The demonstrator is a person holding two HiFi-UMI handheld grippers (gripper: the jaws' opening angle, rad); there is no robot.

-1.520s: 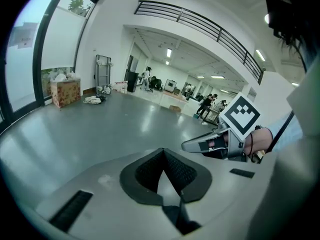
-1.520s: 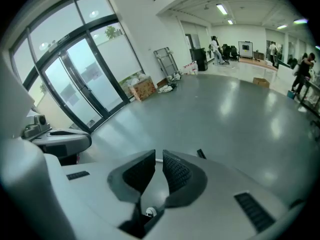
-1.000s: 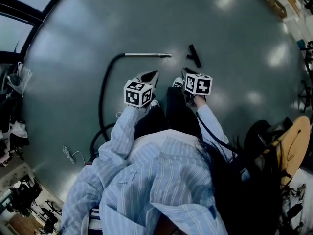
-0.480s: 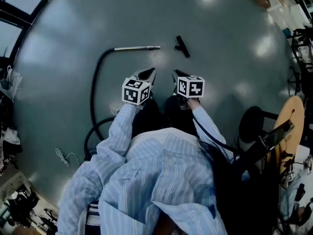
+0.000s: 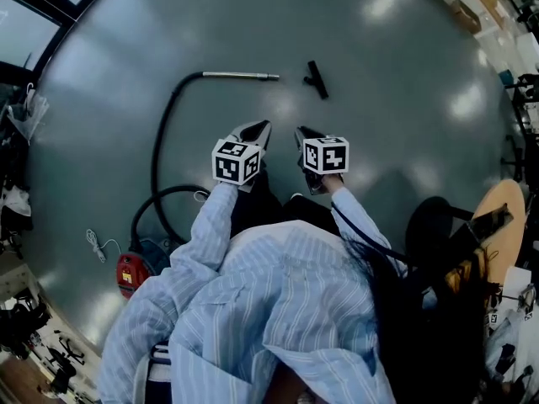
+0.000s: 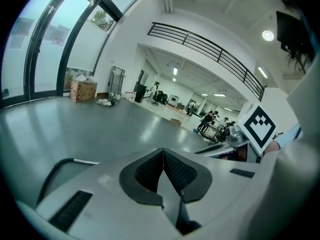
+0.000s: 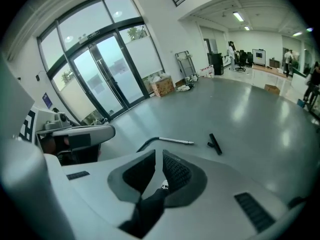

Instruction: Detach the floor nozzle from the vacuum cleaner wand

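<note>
— Where's the nozzle (image 5: 317, 80)?
— On the floor (image 5: 396, 99), just beyond the wand's (image 5: 240, 76) tip. It lies apart from the wand, not joined.
— And the wand itself?
— It's lying flat. The hose (image 5: 160, 150) curves from its other end toward the red vacuum (image 5: 130, 272).
— The grippers?
— Both are held well short of the wand, near the person's legs. The left gripper (image 5: 259, 129) is clenched on nothing. The right gripper (image 5: 301, 133) has its jaws nearly together, with a thin empty gap between them.
</note>
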